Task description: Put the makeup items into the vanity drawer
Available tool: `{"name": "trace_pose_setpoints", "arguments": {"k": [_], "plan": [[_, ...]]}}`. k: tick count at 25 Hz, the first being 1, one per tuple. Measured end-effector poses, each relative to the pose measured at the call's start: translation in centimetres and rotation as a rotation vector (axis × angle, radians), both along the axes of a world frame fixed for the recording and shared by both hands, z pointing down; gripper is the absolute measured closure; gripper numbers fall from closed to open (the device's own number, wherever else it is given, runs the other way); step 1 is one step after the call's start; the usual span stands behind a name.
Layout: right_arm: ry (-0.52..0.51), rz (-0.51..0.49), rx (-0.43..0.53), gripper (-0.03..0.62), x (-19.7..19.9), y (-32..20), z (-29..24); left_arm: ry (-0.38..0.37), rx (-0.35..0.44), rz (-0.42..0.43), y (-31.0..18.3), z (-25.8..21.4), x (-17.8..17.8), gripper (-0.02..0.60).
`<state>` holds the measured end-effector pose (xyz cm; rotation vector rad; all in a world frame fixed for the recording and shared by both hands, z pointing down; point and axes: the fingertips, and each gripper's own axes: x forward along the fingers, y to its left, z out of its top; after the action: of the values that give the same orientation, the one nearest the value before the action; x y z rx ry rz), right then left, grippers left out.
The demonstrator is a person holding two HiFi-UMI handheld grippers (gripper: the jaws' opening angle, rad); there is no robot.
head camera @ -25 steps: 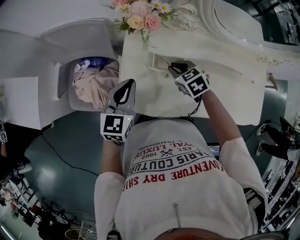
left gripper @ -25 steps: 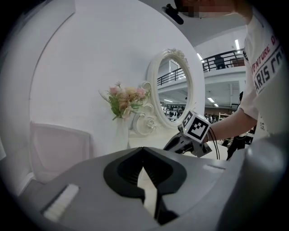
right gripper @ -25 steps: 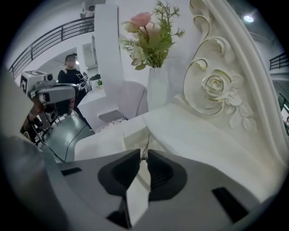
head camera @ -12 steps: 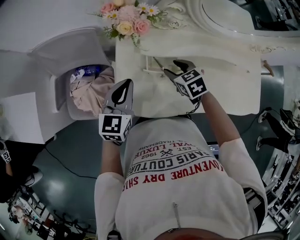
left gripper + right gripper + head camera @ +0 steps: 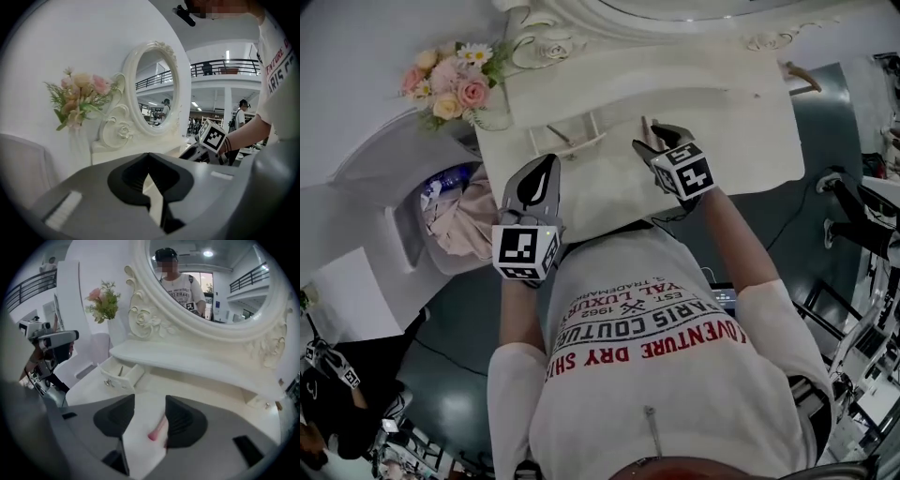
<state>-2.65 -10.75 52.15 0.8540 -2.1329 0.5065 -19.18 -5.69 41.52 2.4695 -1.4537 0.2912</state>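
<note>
Right gripper [image 5: 149,400] jaws just opened wide, pink makeup item [image 5: 157,430] between them; left gripper [image 5: 149,158] jaws together, empty.

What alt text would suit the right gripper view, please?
The right gripper, its jaws just opened, hovers over the white vanity top with a pink-tipped makeup item between them. Behind, a drawer stands open beneath an ornate mirror, flowers at left.
</note>
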Motion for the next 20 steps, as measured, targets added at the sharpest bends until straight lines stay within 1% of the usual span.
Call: {"name": "trace_pose_setpoints", "arguments": {"k": [4,8,12,16,18,20], "plan": [[0.036,0.074,-0.050,0.396,4.5,0.1,2.1,0.007,-0.020,0.033,-1.2,0.3,3.1,0.571],[0.051,0.130,-0.104,0.415,7.2,0.0,4.8,0.008,-0.050,0.063,-2.3,1.6,5.7,0.571],[0.039,0.145,-0.150,0.422,7.6,-0.1,6.9,0.000,-0.083,0.077,-2.8,2.8,7.5,0.571],[0.048,0.136,-0.164,0.431,7.2,-0.6,8.3,-0.009,-0.095,0.071,-3.3,3.5,8.4,0.571],[0.068,0.145,-0.162,0.457,7.4,-0.7,8.7,-0.011,-0.099,0.062,-3.3,3.8,8.6,0.571],[0.087,0.150,-0.152,0.518,7.8,-0.9,8.8,-0.013,-0.098,0.051,-3.3,3.9,8.5,0.571]]}}
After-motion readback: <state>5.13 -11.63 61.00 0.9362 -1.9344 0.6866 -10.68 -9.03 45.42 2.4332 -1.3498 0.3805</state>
